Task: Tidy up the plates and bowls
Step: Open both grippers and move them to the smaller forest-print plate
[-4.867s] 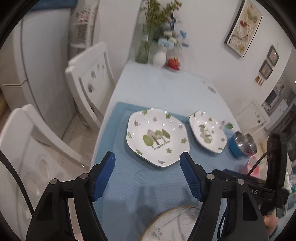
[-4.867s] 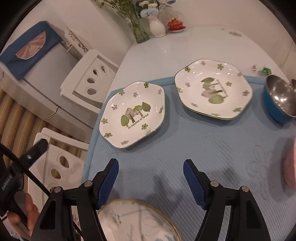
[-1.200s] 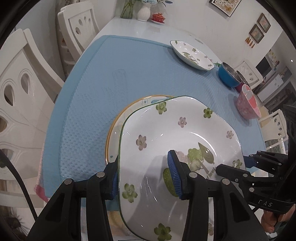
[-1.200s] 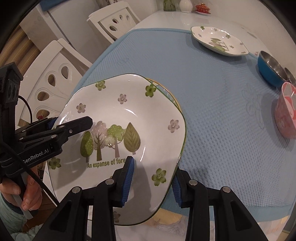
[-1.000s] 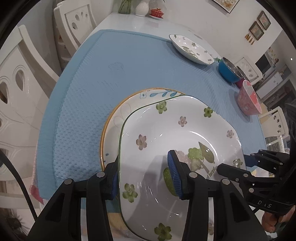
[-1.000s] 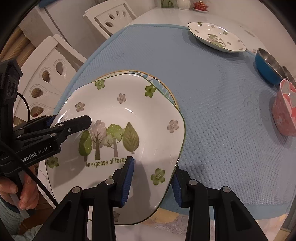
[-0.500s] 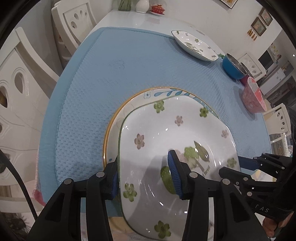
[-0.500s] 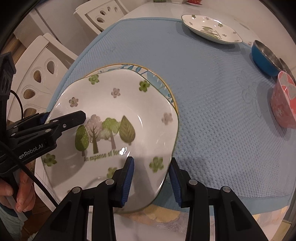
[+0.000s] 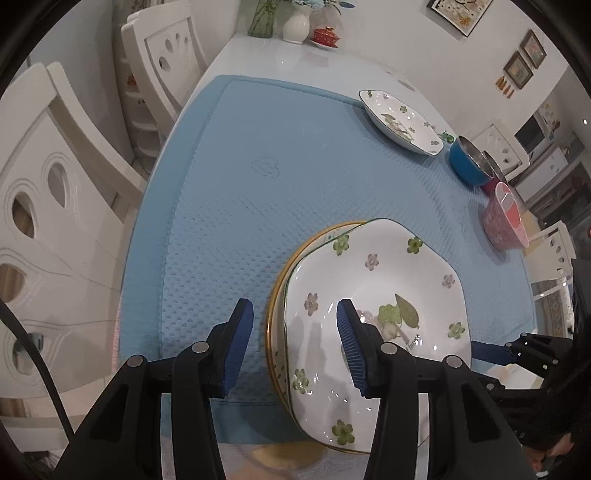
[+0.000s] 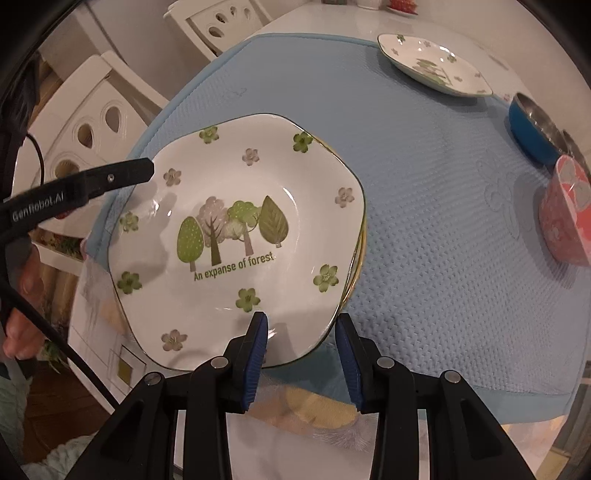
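A white hexagonal plate with green trees and flowers [image 10: 236,236] lies on top of a gold-rimmed round plate [image 9: 275,306] at the near edge of the blue mat; it also shows in the left wrist view [image 9: 373,314]. My left gripper [image 9: 295,343] is open, its jaws either side of the stack's left rim. My right gripper [image 10: 301,347] is open at the stack's near rim. A second tree plate [image 10: 432,66] sits at the far right of the mat, also in the left wrist view [image 9: 400,122].
A blue steel-lined bowl [image 10: 535,129] and a pink bowl [image 10: 565,210] stand on the mat's right side [image 10: 424,184]. White chairs [image 9: 55,184] line the left of the table. Vases and a red dish [image 9: 325,35] sit at the far end.
Both grippers held the tree plate and lowered it onto the gold-rimmed plate. Now both have opened and let it go, and the left gripper has shifted left off the rim.
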`<state>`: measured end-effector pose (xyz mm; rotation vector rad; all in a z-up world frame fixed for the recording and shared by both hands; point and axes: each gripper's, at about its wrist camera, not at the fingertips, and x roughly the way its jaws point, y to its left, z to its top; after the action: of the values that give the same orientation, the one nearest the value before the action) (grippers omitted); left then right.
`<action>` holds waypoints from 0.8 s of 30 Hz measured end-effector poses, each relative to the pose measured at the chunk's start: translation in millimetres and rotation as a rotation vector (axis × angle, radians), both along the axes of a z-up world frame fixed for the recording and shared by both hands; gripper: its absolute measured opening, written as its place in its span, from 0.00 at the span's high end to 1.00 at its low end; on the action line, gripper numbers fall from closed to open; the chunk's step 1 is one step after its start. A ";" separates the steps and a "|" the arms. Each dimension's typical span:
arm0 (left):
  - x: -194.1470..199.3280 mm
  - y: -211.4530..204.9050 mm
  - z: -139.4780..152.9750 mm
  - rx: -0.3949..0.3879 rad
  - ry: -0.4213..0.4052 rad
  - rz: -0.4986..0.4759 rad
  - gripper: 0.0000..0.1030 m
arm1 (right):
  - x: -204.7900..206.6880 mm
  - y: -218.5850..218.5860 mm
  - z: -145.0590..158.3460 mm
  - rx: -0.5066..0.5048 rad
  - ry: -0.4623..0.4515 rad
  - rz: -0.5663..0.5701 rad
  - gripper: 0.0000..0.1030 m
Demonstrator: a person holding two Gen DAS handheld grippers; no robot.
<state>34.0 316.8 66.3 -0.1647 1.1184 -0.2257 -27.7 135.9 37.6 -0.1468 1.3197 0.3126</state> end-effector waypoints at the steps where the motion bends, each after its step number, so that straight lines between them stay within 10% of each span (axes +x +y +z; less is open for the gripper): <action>1: 0.4 -2.5 -1.6 -0.002 0.001 -0.001 0.57 | 0.0 3.0 0.0 -0.016 -0.006 0.003 0.64; 24: 145.7 -75.9 100.0 -0.081 -0.242 -0.172 0.52 | 144.9 -126.4 99.7 0.233 -0.223 -0.426 0.50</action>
<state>179.6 240.9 166.3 -0.1096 0.8831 -0.4331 117.2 9.5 137.2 0.2869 1.0524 0.0811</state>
